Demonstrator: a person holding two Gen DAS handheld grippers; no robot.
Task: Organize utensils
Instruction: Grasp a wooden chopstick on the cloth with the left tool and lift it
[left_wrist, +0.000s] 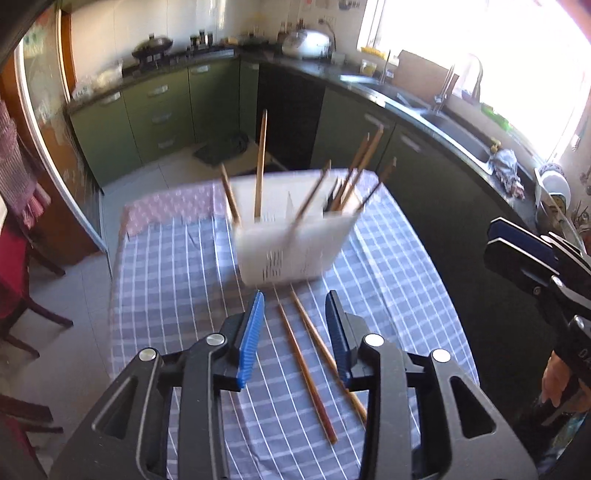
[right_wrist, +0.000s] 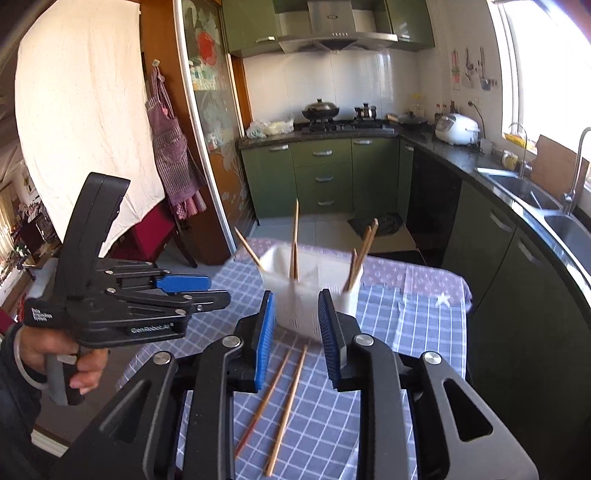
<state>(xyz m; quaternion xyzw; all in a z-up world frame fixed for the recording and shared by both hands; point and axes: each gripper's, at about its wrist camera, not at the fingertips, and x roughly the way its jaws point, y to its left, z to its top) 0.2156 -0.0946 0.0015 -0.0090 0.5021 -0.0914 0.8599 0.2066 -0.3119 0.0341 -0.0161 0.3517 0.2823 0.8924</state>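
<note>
Nearest the cameras, the left gripper (left_wrist: 295, 332) and the right gripper (right_wrist: 297, 332) were held over the worktop (left_wrist: 177, 266), which was covered with a checked cloth. The fingers of both were seen parted, with nothing gripped between them. Just beyond the fingers, two loose chopsticks (left_wrist: 314, 369) were laid on the cloth, side by side and a little apart, running away from the white holder (left_wrist: 291, 243). They were judged light, stiff and thin, apt to roll or slip on the cloth; a hold near the middle, across the shaft, was thought steadiest. Farther off, the holder was stood on the cloth, divided into compartments, with several chopsticks (right_wrist: 294, 240) leant upright in it. It was blurred, so the compartments could not be counted. Behind it, green kitchen cabinets (right_wrist: 321, 173) were seen.
</note>
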